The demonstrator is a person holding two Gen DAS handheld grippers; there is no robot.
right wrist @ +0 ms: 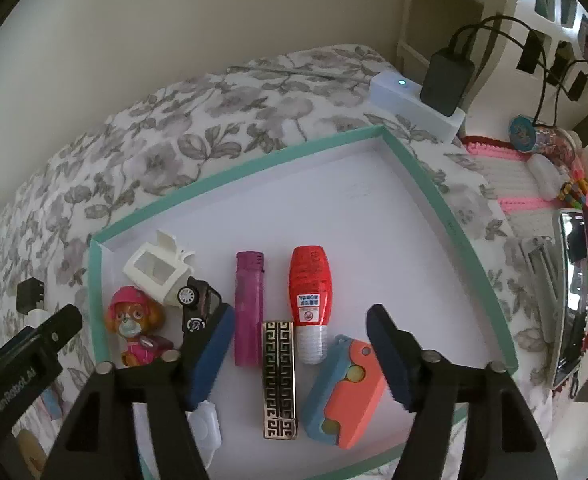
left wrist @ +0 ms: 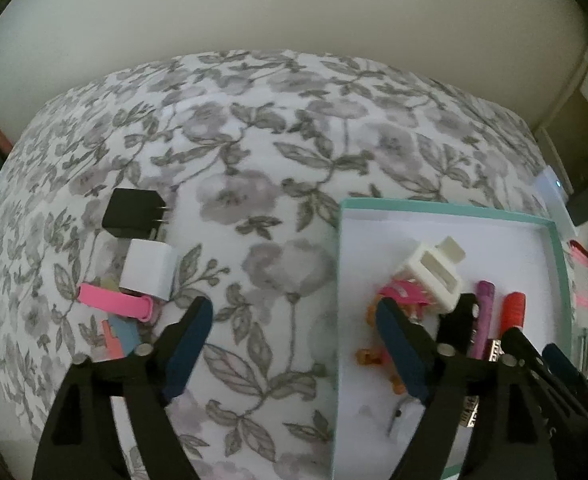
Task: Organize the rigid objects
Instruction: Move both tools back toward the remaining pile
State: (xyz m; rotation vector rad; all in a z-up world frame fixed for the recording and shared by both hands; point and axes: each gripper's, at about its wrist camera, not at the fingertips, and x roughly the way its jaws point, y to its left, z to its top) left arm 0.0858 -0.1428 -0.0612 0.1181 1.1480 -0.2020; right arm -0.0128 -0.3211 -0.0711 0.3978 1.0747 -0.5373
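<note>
A teal-rimmed white tray (right wrist: 254, 168) lies on the floral bedspread; it also shows in the left wrist view (left wrist: 445, 205). In it are a white plastic piece (right wrist: 156, 270), a pup figure (right wrist: 134, 320), a black toy car (right wrist: 198, 300), a purple lighter (right wrist: 249, 304), a red bottle (right wrist: 309, 292), a gold-black bar (right wrist: 280, 380) and an orange-blue toy (right wrist: 347, 394). My right gripper (right wrist: 297, 344) is open and empty above them. My left gripper (left wrist: 294, 312) is open and empty over the bedspread, left of the tray. A black charger (left wrist: 134, 214), a white charger (left wrist: 150, 268) and a pink clip (left wrist: 114, 300) lie left of it.
A white power strip (right wrist: 413, 104) with a black adapter (right wrist: 447, 76) sits beyond the tray. A pink-white knitted basket (right wrist: 521, 184) with small items and a mirror (right wrist: 573, 292) are on the right. A wall stands behind the bed.
</note>
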